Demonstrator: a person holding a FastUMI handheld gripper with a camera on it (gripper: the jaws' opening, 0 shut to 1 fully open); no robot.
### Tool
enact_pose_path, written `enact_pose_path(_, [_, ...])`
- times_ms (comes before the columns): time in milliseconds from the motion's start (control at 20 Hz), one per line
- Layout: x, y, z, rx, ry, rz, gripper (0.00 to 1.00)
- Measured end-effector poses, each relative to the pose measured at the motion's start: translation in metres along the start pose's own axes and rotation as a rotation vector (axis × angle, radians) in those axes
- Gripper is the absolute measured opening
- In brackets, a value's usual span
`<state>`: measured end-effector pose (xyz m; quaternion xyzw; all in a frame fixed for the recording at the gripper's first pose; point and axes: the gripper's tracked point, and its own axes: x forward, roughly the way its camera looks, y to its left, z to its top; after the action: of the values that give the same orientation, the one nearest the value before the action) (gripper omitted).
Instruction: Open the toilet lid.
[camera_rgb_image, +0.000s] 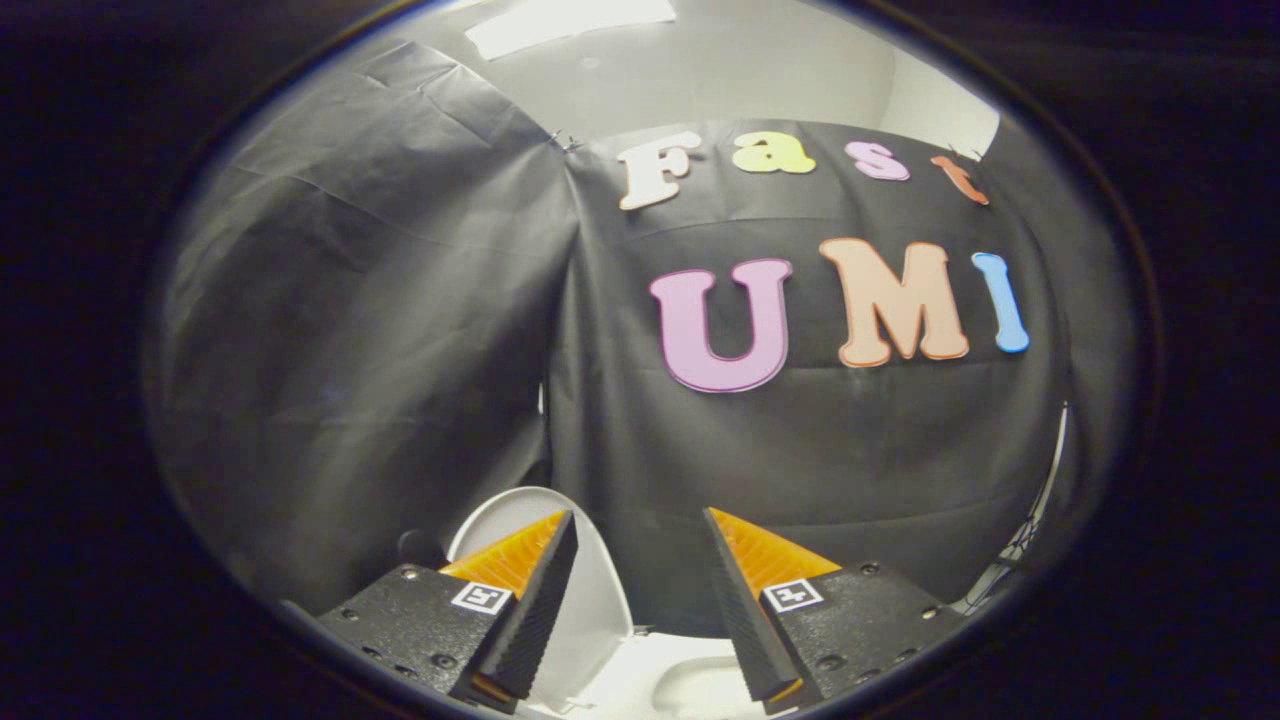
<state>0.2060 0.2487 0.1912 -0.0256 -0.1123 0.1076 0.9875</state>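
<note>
The jaws (640, 530) stand released, well apart, with nothing held between them. Each carries a small square black-and-white marker on its top face; the patterns are coded squares, not readable writing.

The toilet lid (600, 590) is raised, standing nearly upright against the black cloth wall (380, 330). Its white rounded top rises at about 11 o'clock from the gap between the jaws, and the left finger (520, 590) covers much of its left side. No brand or label can be made out on it.

At 6 o'clock, low between the fingers, part of the white toilet bowl (690, 680) shows with its opening; the right finger (745, 600) hides its right part, and its near edge is cut off.

A small dark round shape just left of the lid is too dim to identify. At 4 o'clock, beside the cloth's edge, thin cables (1020, 545) hang, hard to make out. Above the cloth, at 12 o'clock, pale wall and ceiling (720, 70) show.
</note>
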Motion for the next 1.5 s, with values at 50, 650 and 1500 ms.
enact_pose_path(50, [-0.005, -0.014, -0.001, 0.001, -0.003, -0.024, 0.76])
enact_pose_path(650, [-0.088, -0.166, -0.013, 0.012, -0.017, -0.261, 0.77])
enact_pose_path(1500, [-0.203, -0.223, -0.122, 0.097, 0.132, -0.140, 0.70])
